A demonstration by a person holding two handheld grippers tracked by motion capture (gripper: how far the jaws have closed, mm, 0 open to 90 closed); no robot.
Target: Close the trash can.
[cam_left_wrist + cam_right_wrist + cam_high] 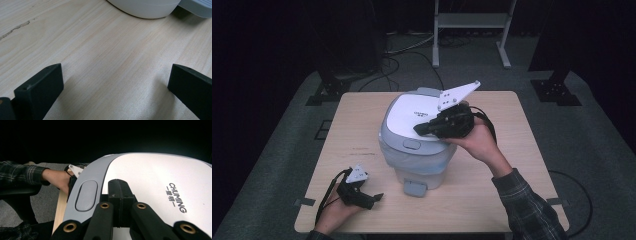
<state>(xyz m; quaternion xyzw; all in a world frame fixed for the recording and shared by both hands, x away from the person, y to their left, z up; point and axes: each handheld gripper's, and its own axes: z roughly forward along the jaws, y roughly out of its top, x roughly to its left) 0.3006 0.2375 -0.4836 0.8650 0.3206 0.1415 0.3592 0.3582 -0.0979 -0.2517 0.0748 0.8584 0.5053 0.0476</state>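
White pedal bin (417, 145) with grey-rimmed lid stands mid-table, nearer far edge than near edge. My right gripper (419, 129) lies on lid top, jaws pressed together, nothing between them, tips resting on white lid panel (155, 180) just beside grey push button (86, 195). My left gripper (374, 197) rests near table's (492, 210) near left corner, jaws spread wide over bare wood, bin base (145, 8) ahead, apart from fingers.

Dark room, grey carpet (287, 145)
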